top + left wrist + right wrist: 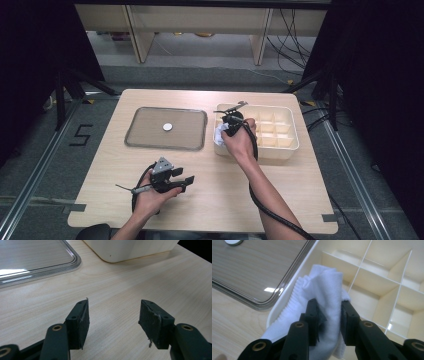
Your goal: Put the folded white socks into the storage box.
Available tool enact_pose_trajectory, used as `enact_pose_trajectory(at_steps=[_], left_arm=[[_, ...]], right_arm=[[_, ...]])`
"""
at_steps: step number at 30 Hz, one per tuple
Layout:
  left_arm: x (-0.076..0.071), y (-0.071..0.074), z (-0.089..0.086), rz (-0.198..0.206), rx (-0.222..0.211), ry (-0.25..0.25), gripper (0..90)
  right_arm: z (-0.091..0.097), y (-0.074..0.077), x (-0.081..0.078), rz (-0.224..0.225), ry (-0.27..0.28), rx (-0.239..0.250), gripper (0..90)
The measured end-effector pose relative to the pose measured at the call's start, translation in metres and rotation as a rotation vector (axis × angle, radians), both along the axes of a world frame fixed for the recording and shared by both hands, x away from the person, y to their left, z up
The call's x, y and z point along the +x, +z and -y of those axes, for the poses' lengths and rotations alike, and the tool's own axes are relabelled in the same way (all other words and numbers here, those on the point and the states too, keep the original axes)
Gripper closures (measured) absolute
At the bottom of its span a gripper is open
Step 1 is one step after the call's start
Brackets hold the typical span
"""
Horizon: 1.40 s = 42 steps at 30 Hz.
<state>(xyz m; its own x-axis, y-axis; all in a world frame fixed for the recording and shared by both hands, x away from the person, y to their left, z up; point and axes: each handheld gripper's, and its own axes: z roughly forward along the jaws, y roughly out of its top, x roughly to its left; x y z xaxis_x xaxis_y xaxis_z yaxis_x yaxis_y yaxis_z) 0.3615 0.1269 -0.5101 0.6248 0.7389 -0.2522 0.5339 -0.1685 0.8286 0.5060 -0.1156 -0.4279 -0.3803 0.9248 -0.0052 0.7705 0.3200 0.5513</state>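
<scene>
While the pale wood-grain desk (210, 175) sits on a grey floor between black curtains, shelving legs and loose cables show beyond its far edge at 12 o'clock. A clear tray (145, 137) lies on the desk at about 10 o'clock from centre, with a small white disc (167, 127) on it. At 2 o'clock stands a cream divided box (285, 147).

The right gripper (329, 322) hangs over the box's left edge, its fingers (313, 320) clenched on a white cloth (324, 290), which bulges up between the pads and drapes over the box wall toward the tray. In the high view the cloth (220, 134) shows at 9 o'clock of the right hand (241, 142); the hand covers much of it, so which compartment lies under it cannot be told.

The left gripper (113, 320), at 7 o'clock near the desk's front edge, has its fingers (81, 322) spread apart with bare desk between them. Its own camera cuts off the tray and the box at the frame's top.
</scene>
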Motion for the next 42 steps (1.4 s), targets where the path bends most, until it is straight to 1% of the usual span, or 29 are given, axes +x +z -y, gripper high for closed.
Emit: enact_pose_trajectory(at_steps=[2,3,4,7,10,11,12,13,15,17,19,21,22,23,27,28,30,32,33,34,35,36,37,38,40,41,42], left_arm=[[0.0,0.0002,-0.0003,-0.002,0.003,-0.004,40.6],[-0.0001,0.0002,-0.0001,-0.001,0.001,-0.003,40.6],[-0.0003,0.0005,0.0,-0.001,0.005,0.002,40.6],[0.0,0.0003,-0.0005,0.003,0.002,-0.001,40.6],[0.0002,0.0001,-0.0003,0.004,0.001,0.0,40.6],[0.0001,0.0002,0.0,0.0,-0.001,-0.001,40.6],[-0.0001,0.0004,-0.0002,-0.002,0.007,-0.002,40.6],[0.0003,0.0002,-0.0002,0.0,0.006,-0.008,40.6],[-0.0001,0.0004,0.0001,-0.001,0.011,-0.004,40.6],[-0.0002,0.0002,0.0005,-0.001,0.006,-0.001,40.6],[-0.0004,0.0006,0.0004,-0.005,0.012,0.0,40.6],[-0.0001,0.0003,0.0004,-0.004,0.01,-0.003,40.6],[-0.0002,0.0004,0.0005,-0.006,0.013,-0.001,40.6],[0.0001,-0.0001,0.0005,-0.003,0.006,-0.006,40.6],[-0.0001,-0.0002,0.0013,0.0,0.008,-0.005,40.6],[-0.0001,-0.0002,0.0015,0.0,0.007,-0.005,40.6],[-0.0001,0.0,0.0015,0.001,0.007,-0.004,40.6],[0.0002,0.0,0.0014,0.001,0.004,-0.005,40.6],[0.0003,0.0001,0.0011,0.001,0.005,-0.007,40.6],[0.0003,0.0001,0.0012,0.001,0.004,-0.006,40.6],[0.0003,0.0,0.0014,0.001,0.003,-0.005,40.6],[0.0003,-0.0002,0.0014,0.001,0.004,-0.005,40.6],[0.0001,-0.0001,0.0015,0.0,0.006,-0.005,40.6],[0.0,-0.0002,0.0014,0.0,0.006,-0.005,40.6],[-0.0001,-0.0001,0.001,-0.002,0.006,-0.005,40.5],[0.0001,0.0001,0.0005,-0.006,0.007,-0.007,40.6],[0.0,0.0,0.0004,-0.007,0.007,-0.002,40.6]], right_arm=[[-0.0007,0.0001,0.0007,-0.002,0.01,-0.018,72.0],[-0.0021,-0.0004,0.0012,-0.004,-0.001,-0.021,72.0],[-0.0017,-0.0003,0.0015,-0.009,0.011,-0.023,72.0],[-0.0036,-0.0029,0.0023,-0.017,-0.013,-0.019,71.9],[-0.0023,-0.0031,0.0035,-0.017,0.004,-0.022,71.9],[-0.0026,-0.0031,0.0035,-0.016,0.004,-0.026,71.9],[-0.0038,-0.0034,0.0031,-0.019,-0.005,-0.022,71.9],[-0.0041,-0.0035,0.0031,-0.018,-0.001,-0.027,71.9],[-0.0044,-0.0039,0.0037,-0.016,0.004,-0.041,71.8],[-0.006,-0.0044,0.0038,-0.026,-0.009,-0.035,71.8],[-0.0063,-0.0049,0.0051,-0.026,0.002,-0.049,71.6],[-0.0079,-0.0049,0.0053,-0.042,-0.014,-0.045,71.5],[-0.0065,-0.0054,0.0066,-0.033,0.008,-0.064,71.5],[-0.0078,-0.0042,0.0058,-0.05,-0.007,-0.053,71.4],[-0.0081,-0.005,0.0075,-0.057,-0.01,-0.05,71.4],[-0.0089,-0.004,0.007,-0.072,-0.023,-0.045,71.3],[-0.0081,-0.0046,0.0088,-0.062,-0.009,-0.058,71.2],[-0.0102,-0.0029,0.0091,-0.086,-0.031,-0.053,70.5],[-0.0098,-0.0031,0.0096,-0.086,-0.033,-0.052,70.2],[-0.0103,-0.0032,0.0095,-0.096,-0.047,-0.043,69.7],[-0.0085,-0.0043,0.0105,-0.075,-0.03,-0.051,69.0],[-0.0077,-0.0052,0.0105,-0.063,-0.021,-0.053,68.3],[-0.007,-0.0047,0.0095,-0.063,-0.011,-0.056,67.2],[-0.0086,-0.005,0.0089,-0.067,-0.033,-0.046,66.2],[-0.0083,-0.0037,0.0077,-0.075,-0.04,-0.041,63.8],[-0.0075,-0.0044,0.0081,-0.067,-0.043,-0.037,62.3],[-0.006,-0.0037,0.0077,-0.069,-0.035,-0.017,60.5]])
